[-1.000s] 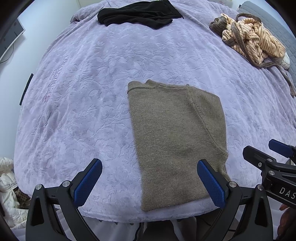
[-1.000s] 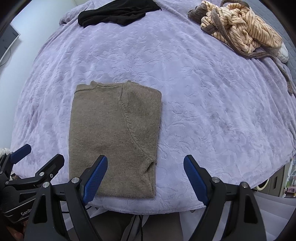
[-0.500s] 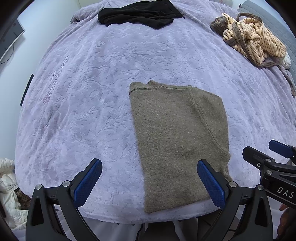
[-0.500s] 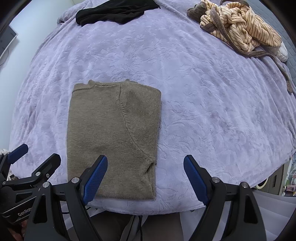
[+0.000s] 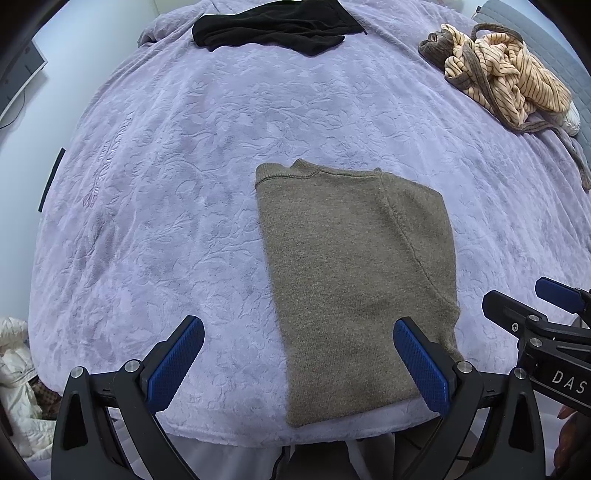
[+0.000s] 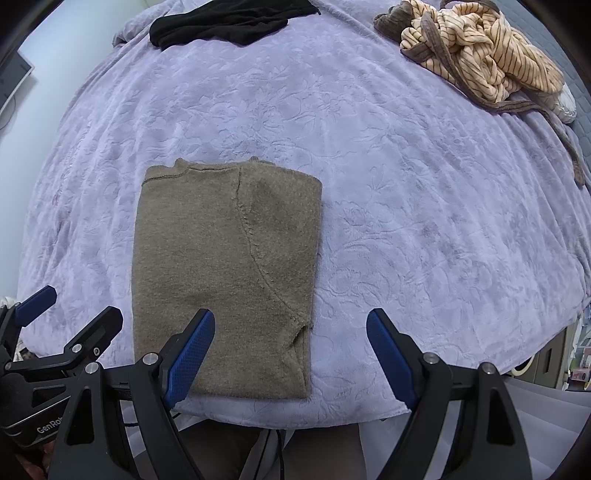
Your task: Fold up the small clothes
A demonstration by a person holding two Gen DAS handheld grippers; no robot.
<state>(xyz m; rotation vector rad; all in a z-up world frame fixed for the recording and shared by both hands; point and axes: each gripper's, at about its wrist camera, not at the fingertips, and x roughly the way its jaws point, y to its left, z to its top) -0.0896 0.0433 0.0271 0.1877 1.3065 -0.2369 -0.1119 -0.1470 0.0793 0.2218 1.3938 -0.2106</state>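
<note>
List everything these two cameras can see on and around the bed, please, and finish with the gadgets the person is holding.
Folded sweater: one, olive-brown, flat at the near edge of the bed.
Black garment: one, black, spread at the far side of the bed, left of centre.
Striped garment: one heap, cream-orange with dark stripes and grey-brown trim, crumpled at the far right.
Bedspread: one, lilac with an embossed floral pattern, covering the whole bed.
White bundle: one, white, on the floor at the near left; what it is I cannot tell.
Left gripper: one, black with blue pads, open, above the sweater's near left side.
Right gripper: one, black with blue pads, open, above the sweater's near right corner.
</note>
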